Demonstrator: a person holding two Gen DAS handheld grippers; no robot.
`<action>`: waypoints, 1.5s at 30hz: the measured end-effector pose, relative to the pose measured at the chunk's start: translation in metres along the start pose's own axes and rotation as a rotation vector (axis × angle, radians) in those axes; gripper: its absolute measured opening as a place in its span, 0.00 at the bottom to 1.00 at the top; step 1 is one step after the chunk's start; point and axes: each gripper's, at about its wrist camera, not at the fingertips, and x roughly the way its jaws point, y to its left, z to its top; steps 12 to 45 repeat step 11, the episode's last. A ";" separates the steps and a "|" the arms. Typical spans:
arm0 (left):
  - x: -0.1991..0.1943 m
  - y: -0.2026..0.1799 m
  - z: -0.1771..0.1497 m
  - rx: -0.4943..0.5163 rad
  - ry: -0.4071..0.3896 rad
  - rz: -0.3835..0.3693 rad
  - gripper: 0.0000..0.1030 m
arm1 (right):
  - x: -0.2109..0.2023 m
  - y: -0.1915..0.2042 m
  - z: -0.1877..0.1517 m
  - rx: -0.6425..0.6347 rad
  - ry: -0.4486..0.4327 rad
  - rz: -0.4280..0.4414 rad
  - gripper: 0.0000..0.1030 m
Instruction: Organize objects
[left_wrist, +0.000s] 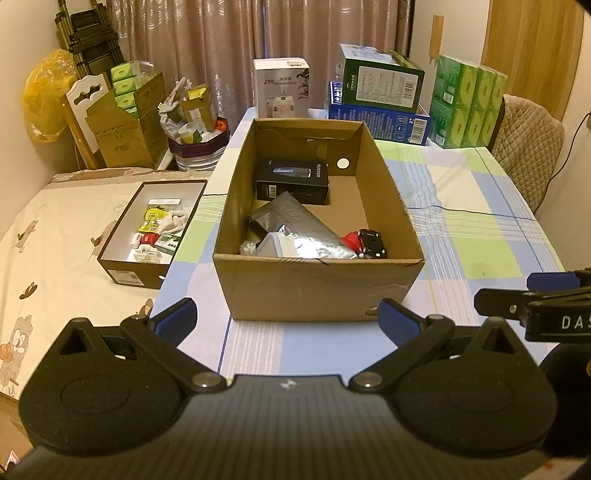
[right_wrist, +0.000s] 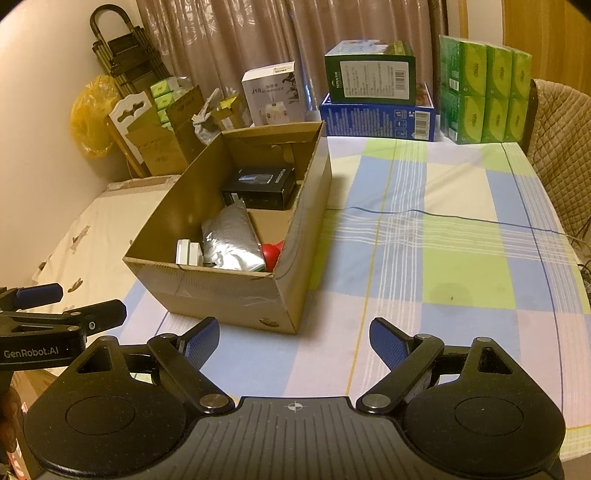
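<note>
An open cardboard box (left_wrist: 317, 288) (right_wrist: 236, 295) stands on the checked tablecloth. Inside lie a black product box (left_wrist: 291, 181) (right_wrist: 260, 186), a silver foil pouch (left_wrist: 299, 229) (right_wrist: 231, 236), a white case (right_wrist: 188, 253), a red object (left_wrist: 351, 242) (right_wrist: 271, 254) and a black toy car (left_wrist: 373, 243). My left gripper (left_wrist: 288, 317) hovers open just in front of the box's near wall, nothing between its fingers. My right gripper (right_wrist: 293, 341) stands open over the cloth, to the right of the box's near corner, also empty.
Blue and green cartons (left_wrist: 380, 99), a white carton (left_wrist: 282, 86) and green tissue packs (left_wrist: 467, 103) line the table's far edge. A shoebox of small items (left_wrist: 151, 236) sits on the bed at left. A quilted chair back (right_wrist: 561, 147) stands at right.
</note>
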 end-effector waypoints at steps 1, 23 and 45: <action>0.001 0.000 0.000 0.002 0.001 -0.001 1.00 | 0.000 0.000 0.000 0.000 0.000 0.000 0.83; 0.000 -0.002 -0.001 0.009 -0.024 -0.021 1.00 | 0.002 0.001 0.000 -0.002 -0.002 -0.001 0.83; 0.000 -0.002 -0.001 0.009 -0.024 -0.021 1.00 | 0.002 0.001 0.000 -0.002 -0.002 -0.001 0.83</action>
